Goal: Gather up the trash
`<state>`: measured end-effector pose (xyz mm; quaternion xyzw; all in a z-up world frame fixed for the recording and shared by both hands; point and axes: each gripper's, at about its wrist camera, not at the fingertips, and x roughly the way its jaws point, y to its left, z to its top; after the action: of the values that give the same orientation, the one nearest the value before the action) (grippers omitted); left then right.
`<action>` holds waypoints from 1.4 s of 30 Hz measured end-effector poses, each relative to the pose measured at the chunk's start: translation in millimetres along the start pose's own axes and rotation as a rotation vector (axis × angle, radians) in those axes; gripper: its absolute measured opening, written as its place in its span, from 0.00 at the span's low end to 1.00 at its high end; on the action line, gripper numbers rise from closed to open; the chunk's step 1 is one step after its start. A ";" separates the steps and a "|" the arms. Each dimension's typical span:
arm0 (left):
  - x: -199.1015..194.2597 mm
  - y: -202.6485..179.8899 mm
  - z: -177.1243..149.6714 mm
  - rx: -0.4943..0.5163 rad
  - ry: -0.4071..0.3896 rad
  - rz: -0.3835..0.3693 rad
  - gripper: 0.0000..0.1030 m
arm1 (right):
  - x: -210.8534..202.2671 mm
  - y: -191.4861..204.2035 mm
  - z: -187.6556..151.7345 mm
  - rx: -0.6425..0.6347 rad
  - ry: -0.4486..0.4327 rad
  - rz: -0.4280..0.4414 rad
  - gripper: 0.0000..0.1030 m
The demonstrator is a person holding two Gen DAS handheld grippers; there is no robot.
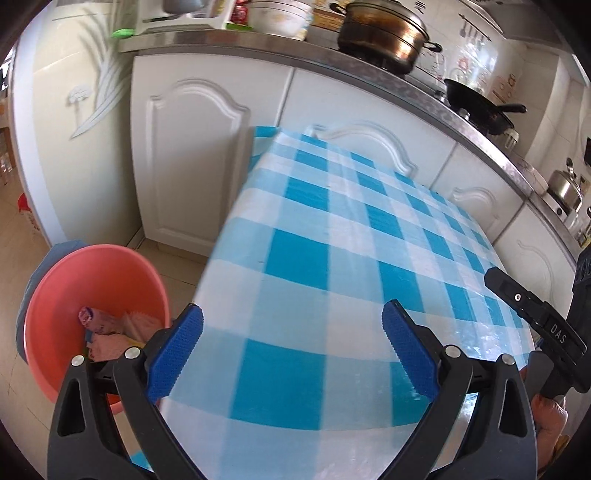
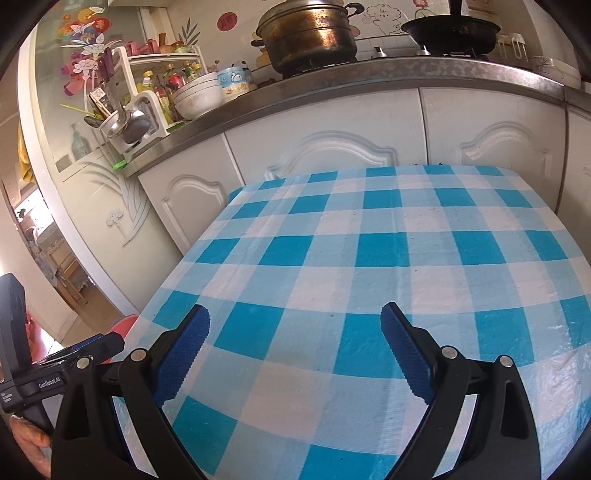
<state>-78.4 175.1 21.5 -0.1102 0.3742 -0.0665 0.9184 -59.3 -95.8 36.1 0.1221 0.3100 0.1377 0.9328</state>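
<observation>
Left gripper [image 1: 291, 328]: two blue ribbed pads [image 1: 177, 354] spread wide, nothing between them, held over the near left corner of the table. Right gripper [image 2: 295, 328]: two blue pads [image 2: 406, 354] likewise spread wide and empty, held over the near edge. One hand [image 2: 29, 446] shows low at the left of the right wrist view, gripping the other tool's handle.

One table under a blue-and-white checked plastic cloth [image 2: 369, 258]; no loose item visible on it in either view.

One round pink plastic basin [image 1: 55, 295] stands on the floor just beside the table's left edge, below the left gripper. Inside it lies the collected trash [image 1: 107, 328]: crumpled pinkish wrappers and paper, at least three pieces, exact count not determinable.

Beyond the table, white panelled cabinet doors [image 2: 332, 147] under one steel-edged counter [image 2: 369, 77]. On the counter: one tarnished lidded metal pot [image 2: 314, 33], one black wok [image 2: 450, 29], one stack of white bowls [image 2: 195, 96], one white rack of bottles [image 2: 166, 81], one steel kettle [image 1: 565, 188]
</observation>
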 end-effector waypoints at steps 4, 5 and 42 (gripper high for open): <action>6.5 -24.9 0.5 0.037 0.010 -0.018 0.95 | -6.2 -17.0 1.7 0.026 -0.013 -0.013 0.90; 8.1 -29.9 0.0 0.044 0.013 -0.024 0.95 | -8.0 -21.1 2.2 0.031 -0.017 -0.018 0.90; -5.7 -203.2 34.8 0.238 -0.133 -0.141 0.96 | -120.3 -106.3 27.0 0.067 -0.327 -0.307 0.90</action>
<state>-66.1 -14.9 100.7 -0.0309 0.2932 -0.1673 0.9408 -116.2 -238.7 89.4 0.1248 0.1742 -0.0380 0.9760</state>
